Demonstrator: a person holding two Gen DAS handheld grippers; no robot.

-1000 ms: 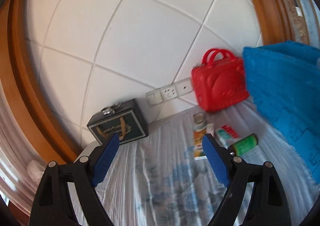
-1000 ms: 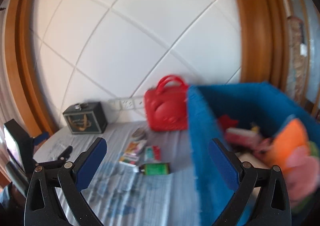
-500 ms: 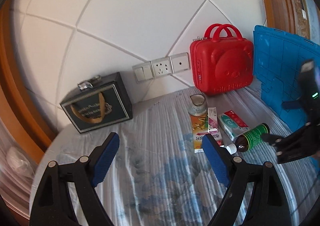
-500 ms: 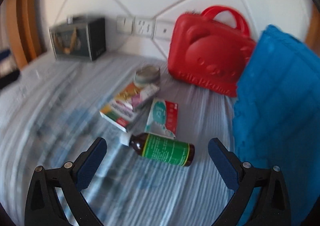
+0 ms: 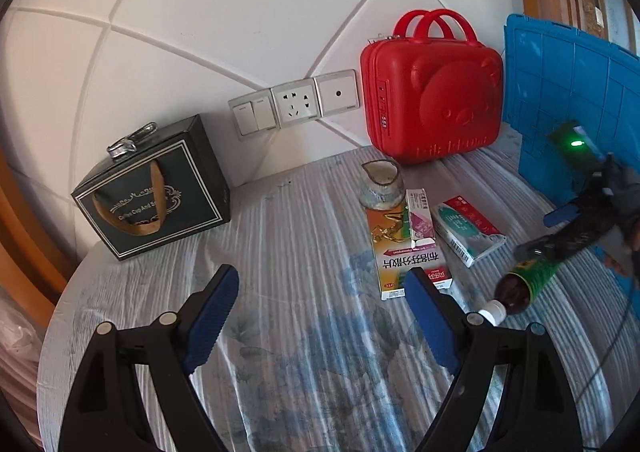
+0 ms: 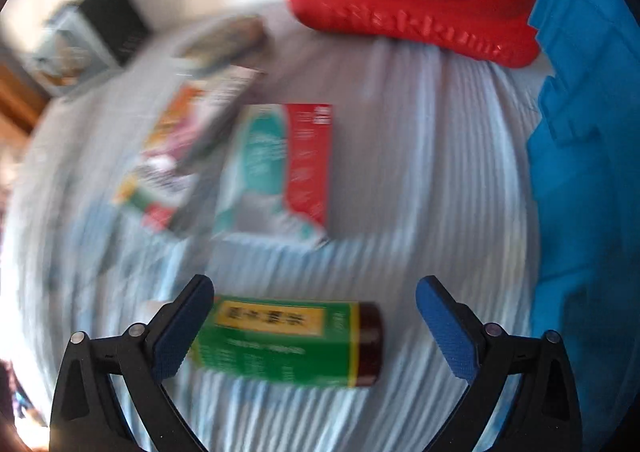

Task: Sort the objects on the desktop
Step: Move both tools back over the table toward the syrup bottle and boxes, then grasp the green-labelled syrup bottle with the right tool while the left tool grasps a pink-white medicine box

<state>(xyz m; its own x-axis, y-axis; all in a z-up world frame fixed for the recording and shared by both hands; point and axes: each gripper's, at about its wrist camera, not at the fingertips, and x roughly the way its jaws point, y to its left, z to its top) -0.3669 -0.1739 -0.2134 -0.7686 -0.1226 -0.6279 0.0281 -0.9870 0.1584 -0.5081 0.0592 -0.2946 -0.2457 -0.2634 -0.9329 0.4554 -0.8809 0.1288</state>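
Observation:
A brown bottle with a green label (image 6: 288, 340) lies on its side on the striped cloth. My right gripper (image 6: 315, 284) hangs open just over it, the left finger in front of the neck end and the right finger well off the base. No pad presses on it. In the left wrist view the same bottle (image 5: 528, 284) lies at the right, under the right gripper (image 5: 550, 234). My left gripper (image 5: 322, 274) is open and empty above bare cloth, left of an orange and white medicine box (image 5: 404, 248).
A small pink box (image 5: 420, 219) rests on the orange one, a red and teal box (image 5: 464, 228) beside them, and a ceramic cup (image 5: 380, 183) behind. A red bear case (image 5: 432, 91) and a black gift box (image 5: 156, 191) stand by the wall. A blue crate (image 5: 572, 91) stands right.
Both cameras have tipped down from the wall toward the table. The right gripper dropped from beside the blue crate to just over the bottle. The left gripper came lower and closer to the boxes.

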